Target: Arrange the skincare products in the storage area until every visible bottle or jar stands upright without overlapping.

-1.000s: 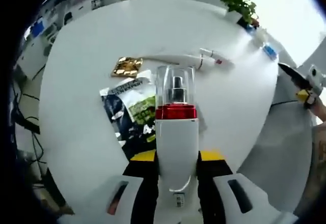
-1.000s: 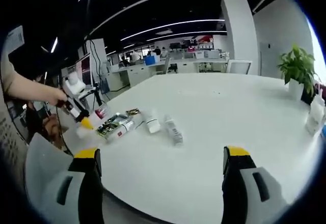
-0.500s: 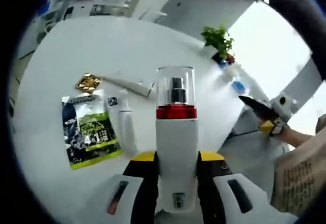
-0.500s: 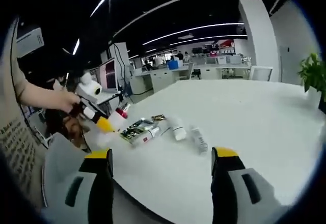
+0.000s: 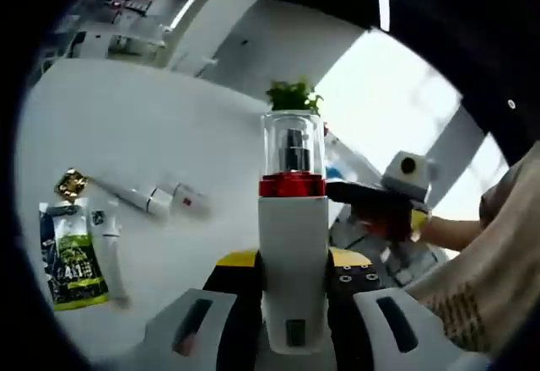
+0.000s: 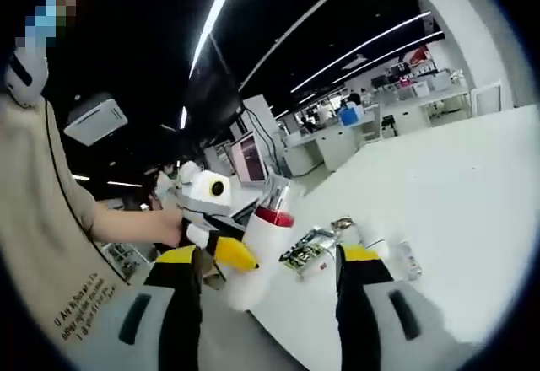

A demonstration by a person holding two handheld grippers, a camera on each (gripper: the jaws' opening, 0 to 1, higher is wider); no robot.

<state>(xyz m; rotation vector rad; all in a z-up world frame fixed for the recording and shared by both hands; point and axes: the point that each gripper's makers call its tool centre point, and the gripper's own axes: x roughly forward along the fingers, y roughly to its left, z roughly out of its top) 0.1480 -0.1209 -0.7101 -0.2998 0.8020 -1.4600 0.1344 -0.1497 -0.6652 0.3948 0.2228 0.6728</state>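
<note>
At the centre of the left gripper view our left gripper [image 5: 293,282] clamps the white pump bottle with red collar and clear cap [image 5: 292,244] above the round white table [image 5: 126,135], while our right gripper [image 6: 266,274] holds its jaws wide apart with nothing between them.

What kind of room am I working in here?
Probably an open-plan office: a large white table, rows of desks behind it, long ceiling strip lights, and a potted plant at the table's far edge.
</note>
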